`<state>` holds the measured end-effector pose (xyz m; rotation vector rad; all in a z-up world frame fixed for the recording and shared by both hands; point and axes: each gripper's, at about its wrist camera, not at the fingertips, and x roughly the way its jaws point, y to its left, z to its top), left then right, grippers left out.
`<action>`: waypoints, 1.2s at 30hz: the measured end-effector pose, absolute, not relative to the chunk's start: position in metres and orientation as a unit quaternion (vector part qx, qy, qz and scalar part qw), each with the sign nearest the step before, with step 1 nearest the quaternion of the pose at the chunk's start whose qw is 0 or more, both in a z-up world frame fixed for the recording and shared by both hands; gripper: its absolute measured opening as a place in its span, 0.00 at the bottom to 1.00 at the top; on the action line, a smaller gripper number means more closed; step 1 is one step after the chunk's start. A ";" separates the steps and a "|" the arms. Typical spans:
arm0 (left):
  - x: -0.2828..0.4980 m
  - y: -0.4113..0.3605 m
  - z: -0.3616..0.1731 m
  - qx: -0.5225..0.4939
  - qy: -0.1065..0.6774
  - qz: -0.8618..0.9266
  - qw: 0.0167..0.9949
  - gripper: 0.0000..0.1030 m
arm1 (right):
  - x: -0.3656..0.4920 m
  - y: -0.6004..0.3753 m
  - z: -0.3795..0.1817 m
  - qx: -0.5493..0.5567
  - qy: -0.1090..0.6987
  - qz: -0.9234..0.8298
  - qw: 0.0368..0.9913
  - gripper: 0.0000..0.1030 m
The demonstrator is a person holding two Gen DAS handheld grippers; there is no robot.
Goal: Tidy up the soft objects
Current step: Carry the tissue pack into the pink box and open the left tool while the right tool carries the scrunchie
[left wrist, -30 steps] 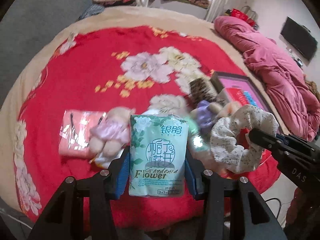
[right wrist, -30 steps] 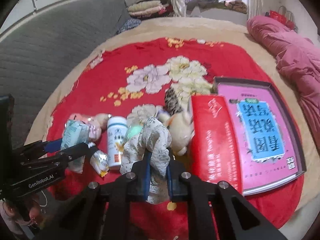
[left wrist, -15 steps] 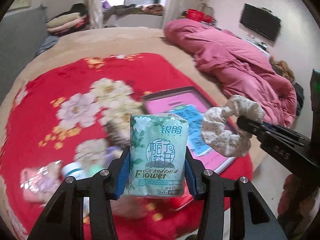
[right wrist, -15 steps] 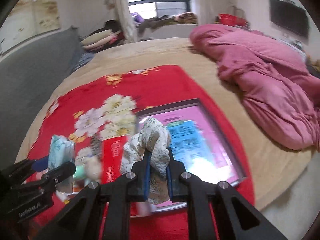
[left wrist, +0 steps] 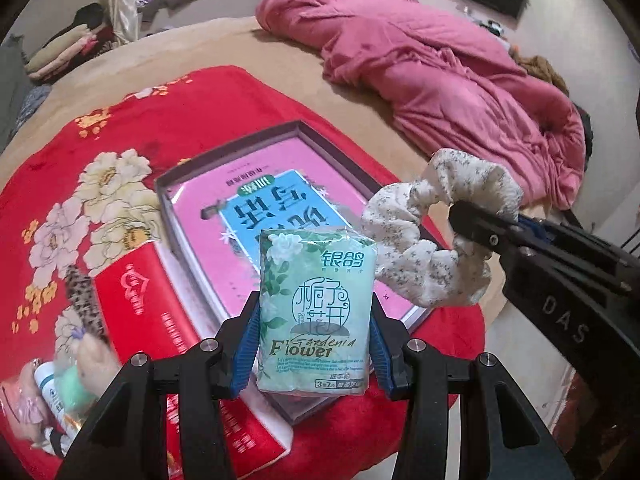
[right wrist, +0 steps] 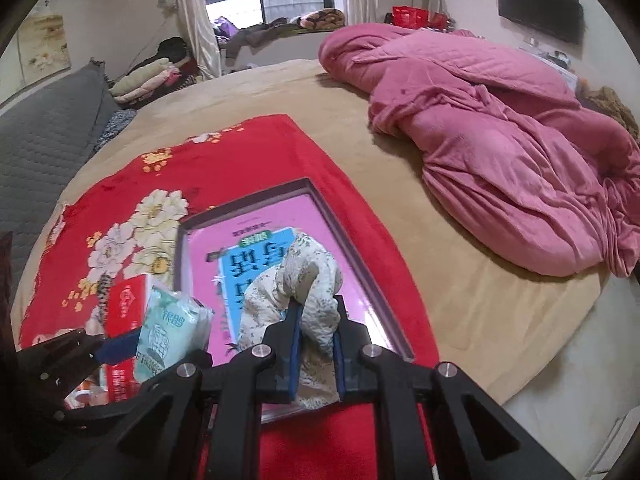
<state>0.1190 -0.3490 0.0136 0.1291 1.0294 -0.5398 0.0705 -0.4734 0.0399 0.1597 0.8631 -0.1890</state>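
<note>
A bed (right wrist: 460, 280) under a tan cover carries a red flowered blanket (right wrist: 248, 160) on its left side and a rumpled pink quilt (right wrist: 500, 140) far right (well apart); folded clothes (right wrist: 148, 76) lie at the far left.

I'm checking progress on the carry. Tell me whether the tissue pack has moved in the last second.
Yes. The tissue pack, held by the left gripper, went from over the toy pile to over the pink box, rightward across the red blanket.
</note>
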 end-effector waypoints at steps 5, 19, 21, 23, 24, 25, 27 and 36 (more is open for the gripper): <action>0.129 -0.355 -0.001 0.055 0.505 -0.254 0.823 0.49 | 0.072 -0.482 0.031 0.079 0.423 -0.096 0.898 0.13; 0.138 -0.364 -0.033 0.074 0.542 -0.239 0.802 0.49 | 0.099 -0.490 -0.024 0.074 0.489 -0.108 0.863 0.13; 0.137 -0.365 -0.035 0.078 0.542 -0.239 0.802 0.49 | 0.100 -0.490 -0.032 0.073 0.499 -0.110 0.856 0.13; 0.137 -0.364 -0.036 0.077 0.544 -0.241 0.800 0.49 | 0.099 -0.491 -0.036 0.077 0.504 -0.110 0.854 0.13; 0.137 -0.364 -0.036 0.078 0.545 -0.240 0.800 0.50 | 0.098 -0.492 -0.037 0.076 0.504 -0.114 0.853 0.13; 0.137 -0.364 -0.037 0.078 0.546 -0.240 0.799 0.50 | 0.097 -0.492 -0.036 0.076 0.504 -0.117 0.853 0.14; 0.136 -0.366 -0.038 0.080 0.547 -0.240 0.798 0.51 | 0.097 -0.493 -0.036 0.076 0.504 -0.120 0.852 0.14; 0.139 -0.368 -0.040 0.083 0.547 -0.239 0.798 0.61 | 0.100 -0.499 -0.032 0.070 0.506 -0.122 0.851 0.26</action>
